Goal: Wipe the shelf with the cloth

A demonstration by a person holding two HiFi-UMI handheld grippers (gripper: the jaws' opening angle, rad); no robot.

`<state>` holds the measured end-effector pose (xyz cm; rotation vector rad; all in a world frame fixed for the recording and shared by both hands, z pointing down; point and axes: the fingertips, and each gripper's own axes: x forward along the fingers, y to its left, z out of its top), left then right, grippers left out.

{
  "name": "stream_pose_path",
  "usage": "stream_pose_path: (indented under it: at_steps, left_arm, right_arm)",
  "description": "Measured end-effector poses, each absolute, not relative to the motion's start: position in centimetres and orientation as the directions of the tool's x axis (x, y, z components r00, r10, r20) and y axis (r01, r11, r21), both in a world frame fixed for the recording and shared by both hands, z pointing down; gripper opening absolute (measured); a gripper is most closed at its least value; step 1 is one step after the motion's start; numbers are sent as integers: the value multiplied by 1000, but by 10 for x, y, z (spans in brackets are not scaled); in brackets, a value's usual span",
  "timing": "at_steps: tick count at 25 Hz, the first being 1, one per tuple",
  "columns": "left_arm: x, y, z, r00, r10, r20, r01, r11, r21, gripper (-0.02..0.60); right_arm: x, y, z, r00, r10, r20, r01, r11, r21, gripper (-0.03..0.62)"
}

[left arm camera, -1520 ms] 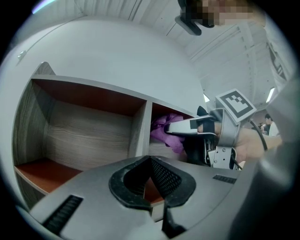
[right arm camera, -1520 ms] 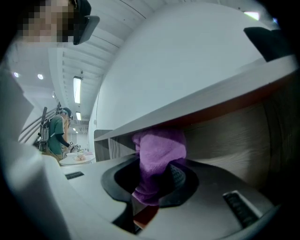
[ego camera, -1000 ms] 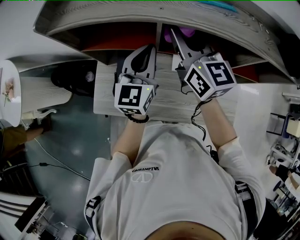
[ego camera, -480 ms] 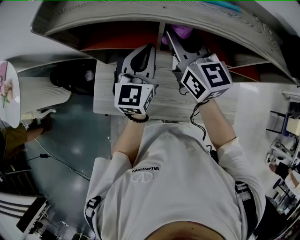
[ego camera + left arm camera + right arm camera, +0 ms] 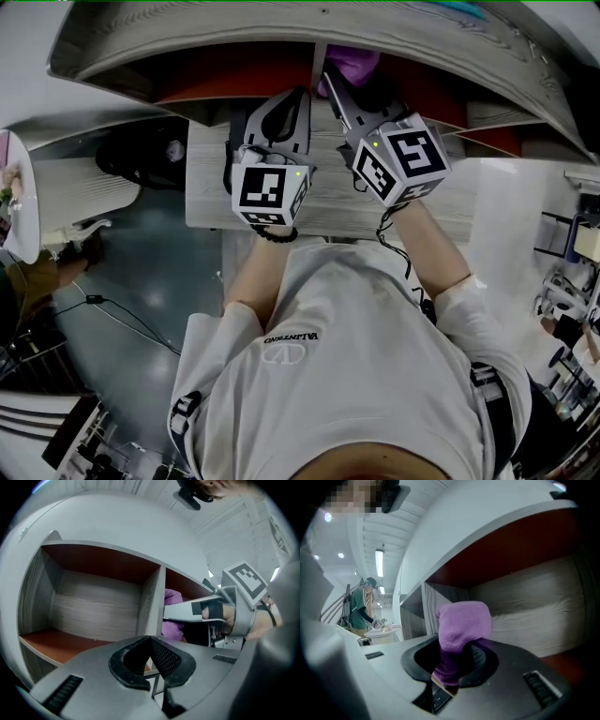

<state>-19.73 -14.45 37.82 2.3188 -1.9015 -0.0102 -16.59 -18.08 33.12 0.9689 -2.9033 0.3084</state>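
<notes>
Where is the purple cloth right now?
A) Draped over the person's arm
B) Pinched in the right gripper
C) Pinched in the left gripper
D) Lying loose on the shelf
B: the right gripper view shows the cloth clamped in the right gripper, while the left gripper has nothing in it.

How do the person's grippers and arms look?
The left gripper and right gripper: grey bodies, black jaw pads, each with a white cube of black square markers. A black cable leaves the right one. The person wears a white short-sleeved shirt and dark bead bracelet.
</notes>
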Motion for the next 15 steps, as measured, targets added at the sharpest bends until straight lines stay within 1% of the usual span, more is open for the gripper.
stream_pose_path:
  at_steps: [7,15]
  left_arm:
    - [-199,-145,385,200,-976,91,-976,-190,111,-2]
    - [-200,-144,395,202,-974,106,-975,-189,116,-2]
  right_arm:
    - [-165,-181,357,-794,-588,156,-608,773,-179,81]
    - [-165,-181,376,-803,-577,150,-596,777,-202,81]
